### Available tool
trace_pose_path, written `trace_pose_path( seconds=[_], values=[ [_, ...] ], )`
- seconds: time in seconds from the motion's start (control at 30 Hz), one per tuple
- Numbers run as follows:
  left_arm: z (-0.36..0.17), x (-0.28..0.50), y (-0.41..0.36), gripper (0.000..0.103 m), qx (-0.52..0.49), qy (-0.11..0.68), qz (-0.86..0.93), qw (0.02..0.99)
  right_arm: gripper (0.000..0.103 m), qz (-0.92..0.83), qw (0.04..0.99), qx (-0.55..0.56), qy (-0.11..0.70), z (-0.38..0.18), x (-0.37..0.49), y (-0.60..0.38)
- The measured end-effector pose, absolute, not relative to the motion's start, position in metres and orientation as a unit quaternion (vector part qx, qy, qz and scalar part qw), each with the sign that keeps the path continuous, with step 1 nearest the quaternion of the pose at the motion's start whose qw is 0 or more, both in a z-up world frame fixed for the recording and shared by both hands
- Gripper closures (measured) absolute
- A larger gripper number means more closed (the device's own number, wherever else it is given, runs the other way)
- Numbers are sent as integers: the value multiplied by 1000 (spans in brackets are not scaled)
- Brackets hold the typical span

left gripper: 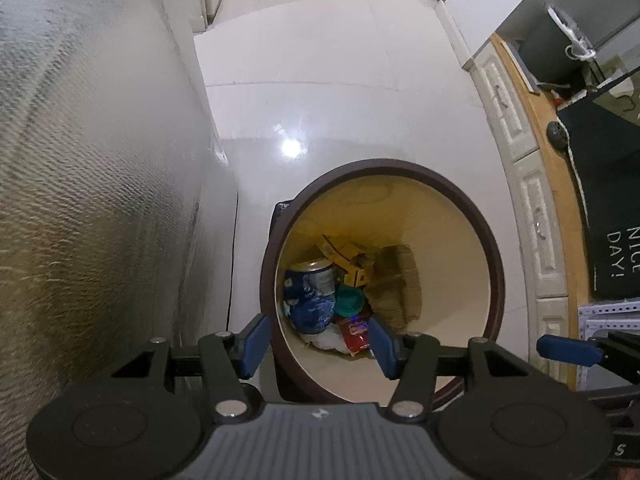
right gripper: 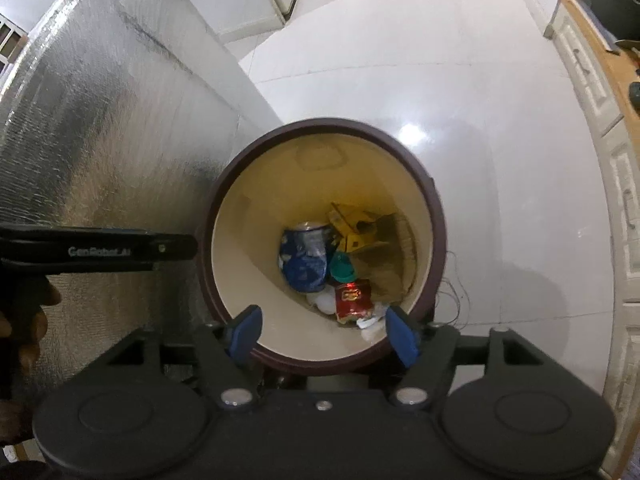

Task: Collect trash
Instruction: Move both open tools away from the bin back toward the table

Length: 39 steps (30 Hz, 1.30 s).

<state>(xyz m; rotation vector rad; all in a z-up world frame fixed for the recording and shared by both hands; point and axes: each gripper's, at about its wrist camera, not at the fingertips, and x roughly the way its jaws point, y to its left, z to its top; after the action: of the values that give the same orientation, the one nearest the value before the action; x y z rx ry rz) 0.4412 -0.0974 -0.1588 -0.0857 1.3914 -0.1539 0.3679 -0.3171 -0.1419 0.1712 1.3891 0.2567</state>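
One bin: one blue can, one red packet, one green lid

Beneath you the floor is glossy white tile, with thin grout lines and a bright lamp reflection. Standing on it is a round bin with a dark brown rim and cream inner wall, set just beside a silvery, textured upright panel. A white cabinet front with moulded drawer faces rises from the floor on the other side, well apart from the bin. A thin dark thread trails beside the bin's wall.
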Motion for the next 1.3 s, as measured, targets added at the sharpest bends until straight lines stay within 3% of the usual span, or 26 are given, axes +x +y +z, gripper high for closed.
trace_pose_path(
  seconds=[0.6,0.87,1.03,1.3],
  values=[
    [-99,413,-95,24,-35,601,-75,795,15,89,799,63,591,-85,356,-331],
    [-77,398,-88,5,-33,589,-74,804,3,72,810,52,580,-71,346,-333],
    [-71,389,-85,0,-30,589,-76,804,0,55,816,42,574,-65,341,-333],
    [-47,380,-72,0,-22,572,-86,816,0,38,829,41,556,-42,333,-334]
  ],
)
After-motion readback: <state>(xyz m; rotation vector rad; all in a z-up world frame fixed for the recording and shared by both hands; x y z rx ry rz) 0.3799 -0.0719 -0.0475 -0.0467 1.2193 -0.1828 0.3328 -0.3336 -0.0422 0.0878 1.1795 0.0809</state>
